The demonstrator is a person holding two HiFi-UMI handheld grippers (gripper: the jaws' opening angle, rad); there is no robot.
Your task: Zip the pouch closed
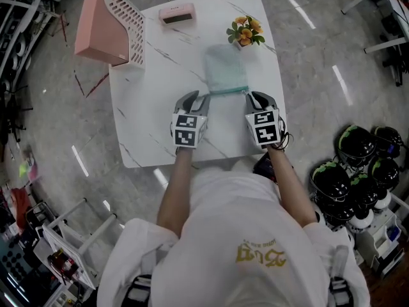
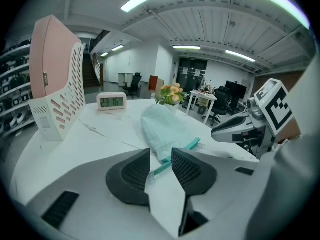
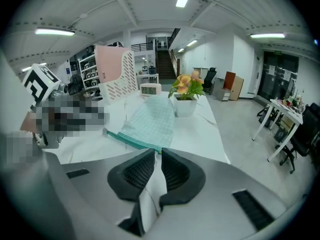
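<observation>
Marble counter (image 1: 140,94) bears the teal pouch (image 1: 225,69) mid-surface; left gripper (image 1: 193,98) and right gripper (image 1: 257,97) hover at its zip edge (image 1: 227,92), both released, empty. I'd pin one end, then zip straight along.

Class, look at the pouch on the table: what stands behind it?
Just beyond the pouch stands a flower pot; farther back left a clock, and a pink basket at the left corner. The table beneath the pouch is covered.

pink clock (image 2: 111,101) display reading 23:16
</observation>
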